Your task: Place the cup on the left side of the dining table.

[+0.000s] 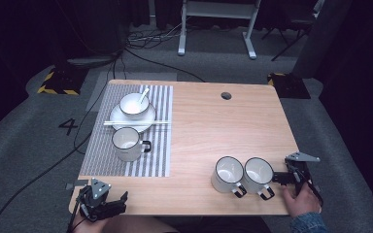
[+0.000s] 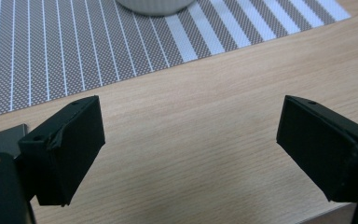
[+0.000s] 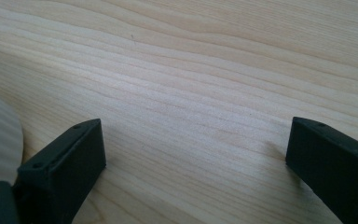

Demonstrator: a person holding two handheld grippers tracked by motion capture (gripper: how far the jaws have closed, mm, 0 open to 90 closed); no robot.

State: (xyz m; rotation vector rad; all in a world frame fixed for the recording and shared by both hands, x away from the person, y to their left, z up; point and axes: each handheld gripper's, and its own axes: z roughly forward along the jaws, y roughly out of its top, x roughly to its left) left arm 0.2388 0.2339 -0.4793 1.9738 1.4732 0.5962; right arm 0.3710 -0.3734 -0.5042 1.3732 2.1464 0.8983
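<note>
Wooden table [image 1: 199,136], grey carpet below. Right gripper [image 1: 291,177] sits spread and empty just beside the nearer of two mugs [image 1: 258,175]; left gripper [image 1: 108,204] spread, idle, placemat [image 2: 51,56] ahead. Judged step: approach. Next: close on that mug's rim. Floor marking reads "4" [image 1: 68,126].

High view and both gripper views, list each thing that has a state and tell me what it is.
Left gripper: open, holding nothing.
Right gripper: open, holding nothing.
Two mugs near right gripper: upright, touching, empty.
Mug on placemat: upright.
Bowl: on plate, spoon inside.
Chopsticks: lying across plate.
</note>
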